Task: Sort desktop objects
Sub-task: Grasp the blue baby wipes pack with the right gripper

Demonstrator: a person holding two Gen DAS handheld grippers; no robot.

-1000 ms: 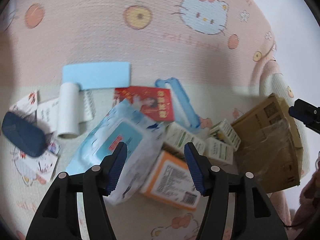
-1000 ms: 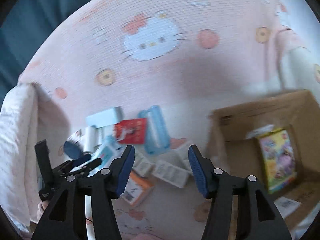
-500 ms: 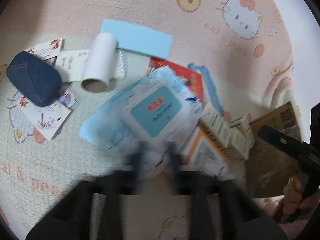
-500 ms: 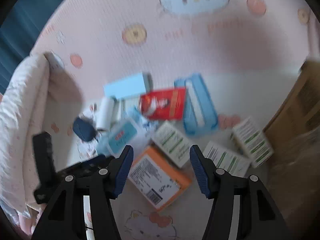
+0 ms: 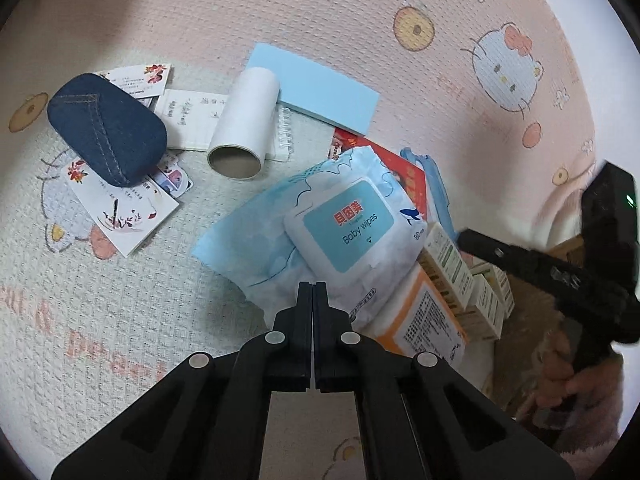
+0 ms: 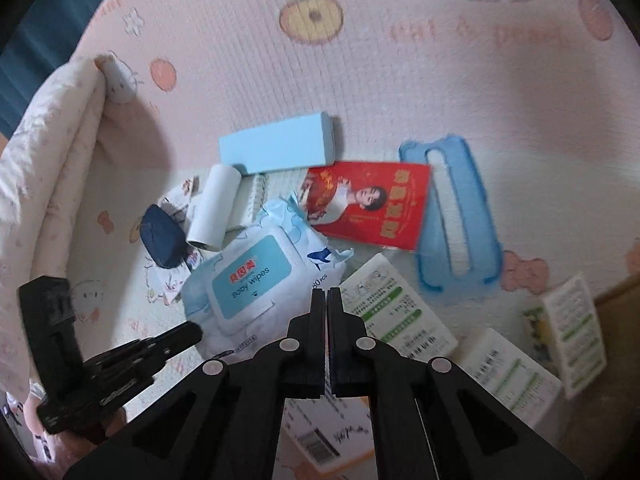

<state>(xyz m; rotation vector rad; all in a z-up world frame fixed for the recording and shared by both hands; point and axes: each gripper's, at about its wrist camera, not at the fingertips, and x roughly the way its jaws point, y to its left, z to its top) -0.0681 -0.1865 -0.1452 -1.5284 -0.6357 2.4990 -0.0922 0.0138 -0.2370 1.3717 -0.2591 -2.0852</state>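
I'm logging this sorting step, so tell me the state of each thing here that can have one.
Left gripper: shut, empty.
Right gripper: shut, empty.
Wipes pack: lid closed, lying on other items.
Glasses case: closed.
Roll: on its side.
Red packet: lying flat.

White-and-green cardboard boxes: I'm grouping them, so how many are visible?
3: the first box beside the blue-and-white baby-wipes pack, the second box to its right, the third box farthest right. More may be hidden.

The baby wipes pack (image 5: 344,236) hides most of the red packet (image 5: 404,168); at 3 o'clock, the cardboard box (image 6: 616,296) is cut off.
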